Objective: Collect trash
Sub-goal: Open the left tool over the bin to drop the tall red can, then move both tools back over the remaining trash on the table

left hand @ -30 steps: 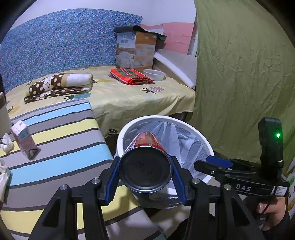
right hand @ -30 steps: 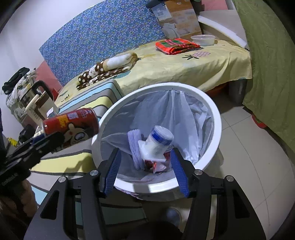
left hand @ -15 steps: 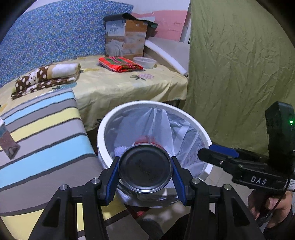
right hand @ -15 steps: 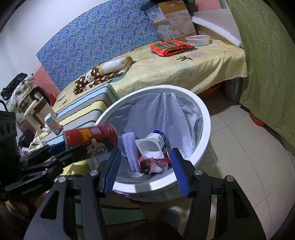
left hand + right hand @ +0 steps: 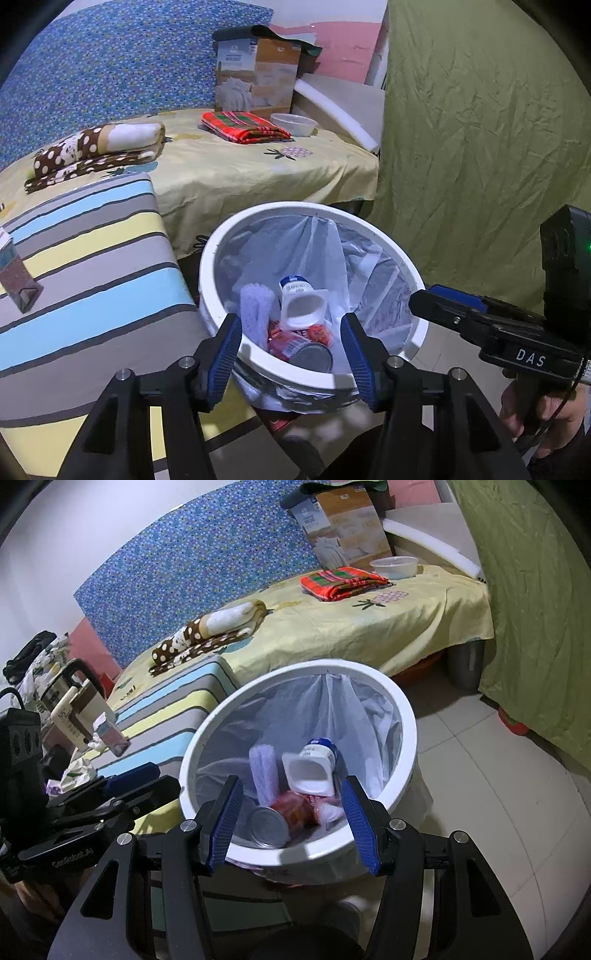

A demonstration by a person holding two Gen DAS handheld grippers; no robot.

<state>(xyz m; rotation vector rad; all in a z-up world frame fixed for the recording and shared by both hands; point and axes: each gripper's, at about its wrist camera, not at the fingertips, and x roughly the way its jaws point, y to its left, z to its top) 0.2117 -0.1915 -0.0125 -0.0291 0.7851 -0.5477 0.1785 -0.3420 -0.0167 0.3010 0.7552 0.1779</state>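
Note:
A white trash bin [image 5: 406,266] with a clear liner stands on the floor; it also shows in the right wrist view [image 5: 408,716]. Inside lie a red can [image 5: 308,349] [image 5: 280,818], a white yogurt cup [image 5: 301,302] [image 5: 314,771] and a pale rolled cloth [image 5: 255,306]. My left gripper [image 5: 291,356] is open and empty over the bin's near rim. My right gripper [image 5: 291,819] is open and empty over the same rim. A small carton [image 5: 16,277] and crumpled paper [image 5: 79,770] lie on the striped table [image 5: 92,258].
A bed [image 5: 229,170] with folded blankets, a cardboard box and a plastic bowl stands behind the bin. A green curtain [image 5: 480,129] hangs on the right. A kettle [image 5: 70,698] stands at the left. Tiled floor [image 5: 498,794] lies right of the bin.
My left gripper opened and the red can dropped into the bin. The yogurt cup tipped over in the bin. Both grippers stayed over the bin.

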